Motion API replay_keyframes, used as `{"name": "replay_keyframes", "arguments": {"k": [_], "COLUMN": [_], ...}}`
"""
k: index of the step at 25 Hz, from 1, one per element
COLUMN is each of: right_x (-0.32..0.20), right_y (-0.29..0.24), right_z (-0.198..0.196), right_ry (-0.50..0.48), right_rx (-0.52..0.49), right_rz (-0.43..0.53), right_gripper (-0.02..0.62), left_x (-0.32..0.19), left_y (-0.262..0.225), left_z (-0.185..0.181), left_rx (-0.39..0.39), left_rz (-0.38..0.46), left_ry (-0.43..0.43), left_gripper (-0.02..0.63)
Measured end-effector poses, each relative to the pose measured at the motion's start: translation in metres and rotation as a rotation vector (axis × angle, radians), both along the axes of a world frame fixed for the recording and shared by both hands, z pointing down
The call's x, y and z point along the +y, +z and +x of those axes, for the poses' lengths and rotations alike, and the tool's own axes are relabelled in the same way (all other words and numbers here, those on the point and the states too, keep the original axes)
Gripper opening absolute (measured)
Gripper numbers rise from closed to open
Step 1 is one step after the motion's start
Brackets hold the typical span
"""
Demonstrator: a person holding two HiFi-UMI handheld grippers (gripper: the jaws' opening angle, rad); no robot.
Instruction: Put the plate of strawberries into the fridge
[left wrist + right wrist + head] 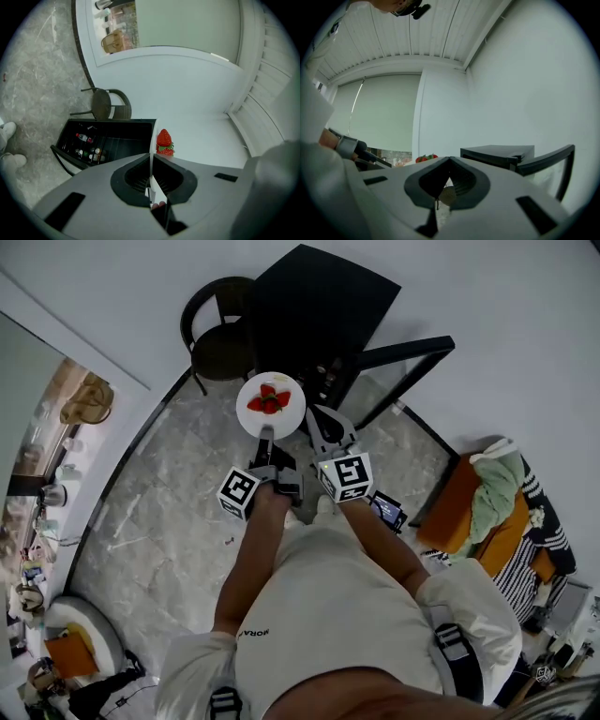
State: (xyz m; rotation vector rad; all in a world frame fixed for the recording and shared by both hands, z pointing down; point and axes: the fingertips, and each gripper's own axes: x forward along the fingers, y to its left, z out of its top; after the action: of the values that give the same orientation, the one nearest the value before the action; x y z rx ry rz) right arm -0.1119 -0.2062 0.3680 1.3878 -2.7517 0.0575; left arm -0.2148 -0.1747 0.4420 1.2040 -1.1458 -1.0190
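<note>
1. The plate (289, 423) of strawberries (269, 401) was held up over the marble floor (178, 512), level, just on the near side of the black fridge (314, 301).
2. The left claw (265, 434) was clamped on the plate's near rim. In the left gripper view the plate ran as a thin white edge between the two jaws, with a red strawberry showing just past them.
3. The right claw (322, 423) was narrow, its jaws almost meeting with nothing gripped between them. It sat just to the right of the plate, close to the rim, and whether it touched the rim could not be told.
4. The fridge door (405, 362) stood swung open to the right, and the fridge's dark interior faced the plate.
5. In the left gripper view, small bottles (86, 146) showed inside the fridge.
6. A dark round-backed chair (217, 334) stood just left of the fridge, against the white wall (487, 296).
7. In the right gripper view the strawberries sat low at the left, with the fridge and its door to their right.
</note>
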Motion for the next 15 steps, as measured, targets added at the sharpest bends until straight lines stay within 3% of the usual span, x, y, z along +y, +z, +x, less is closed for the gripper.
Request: {"name": "replay_keyframes", "arguments": {"k": [4,15], "right_x": [-0.013,-0.043], "right_y": [0.007,0.026], "right_z": [0.005,0.015], "right_ry": [-0.019,-0.027], "right_rx": [-0.002,0.000], "right_rz": [-0.004,-0.019], "right_gripper": [0.012,0.012], "left_x": [-0.020,-0.065], "left_y": [0.008,0.027], "left_z": [0.013,0.027], "left_rx": [0.023,-0.003], "left_rz": [-0.011,-0.027], "left_ry": [0.017,0.041], "left_gripper": [0.011,0.009]}}
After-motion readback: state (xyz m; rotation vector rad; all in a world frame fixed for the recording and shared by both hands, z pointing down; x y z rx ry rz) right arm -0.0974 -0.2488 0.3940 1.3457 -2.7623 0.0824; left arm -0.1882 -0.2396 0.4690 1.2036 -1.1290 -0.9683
